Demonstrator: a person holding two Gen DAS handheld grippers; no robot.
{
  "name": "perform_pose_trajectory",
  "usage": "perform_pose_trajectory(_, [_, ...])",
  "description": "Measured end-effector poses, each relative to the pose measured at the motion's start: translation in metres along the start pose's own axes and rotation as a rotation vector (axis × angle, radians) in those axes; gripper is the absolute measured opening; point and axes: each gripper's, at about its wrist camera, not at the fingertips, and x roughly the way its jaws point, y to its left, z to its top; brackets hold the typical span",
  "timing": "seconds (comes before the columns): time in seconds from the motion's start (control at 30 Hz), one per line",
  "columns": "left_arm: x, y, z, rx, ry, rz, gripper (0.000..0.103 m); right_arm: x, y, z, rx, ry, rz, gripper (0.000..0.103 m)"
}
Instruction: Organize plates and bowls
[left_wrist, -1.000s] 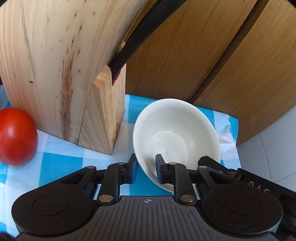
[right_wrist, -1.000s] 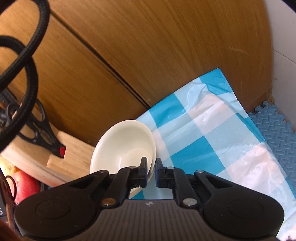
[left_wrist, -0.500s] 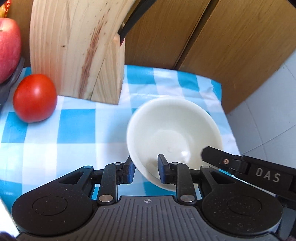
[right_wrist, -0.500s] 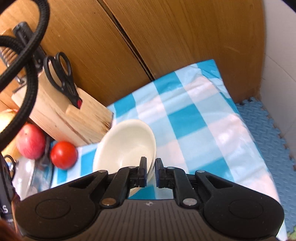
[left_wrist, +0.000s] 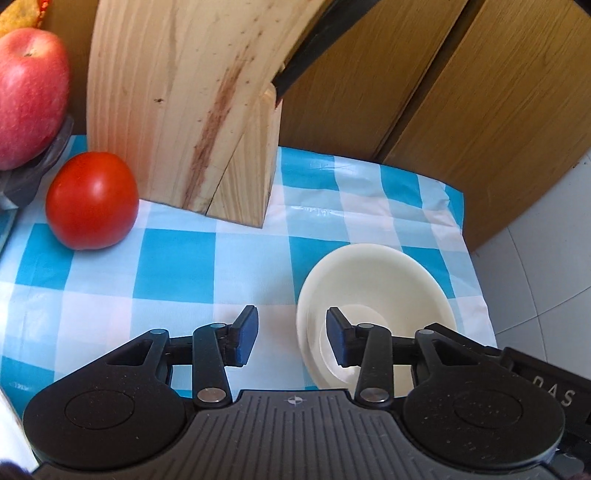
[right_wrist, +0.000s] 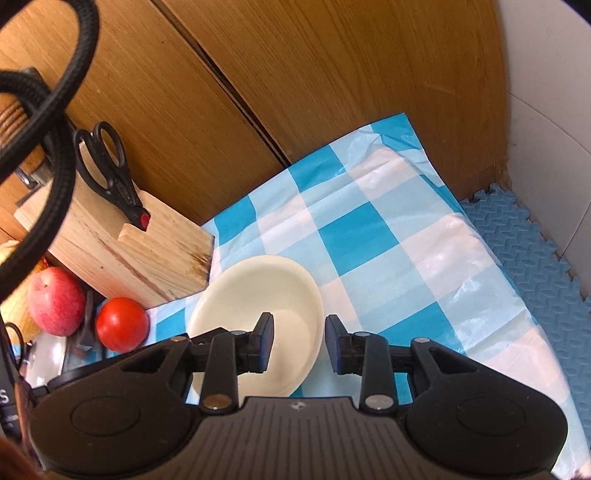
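Both our left hand-held gripper (left_wrist: 291, 334) and right hand-held gripper (right_wrist: 298, 338) gape wide, holding nothing. The cream round plastic bowl (left_wrist: 373, 291) looks light, stiff, slippery; we'd pinch its six-o'clock rim.

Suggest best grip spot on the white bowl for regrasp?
Pinch the near rim of the white bowl, one finger inside, one outside. It sits upright, its thin flared wall too wide to span. Come from the open tablecloth side with the right hand-held gripper; the knife block crowds the far-left edge.
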Motion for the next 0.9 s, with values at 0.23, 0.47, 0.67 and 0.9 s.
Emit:
perform_pose_trajectory(0.23, [-0.003,-0.011,-0.003,0.083,-0.005,0.034,0.026,0.000,0.005,-0.004,-0.042,0.016,-0.014,0.009])
perform_pose_trajectory(0.47, [-0.039,-0.014,-0.010,0.119,-0.069,0.041,0.024,-0.027,0.017,-0.010,-0.032,-0.018,0.014,0.009])
perform_pose_trajectory(0.67, [-0.079,-0.008,-0.018,0.118,-0.119,0.025,0.024,-0.056,0.032,-0.022,-0.036,-0.052,0.050,0.009])
perform_pose_trajectory(0.9, [-0.119,0.011,-0.036,0.108,-0.148,0.001,0.024,-0.075,0.049,-0.045,-0.062,-0.055,0.073,0.009])
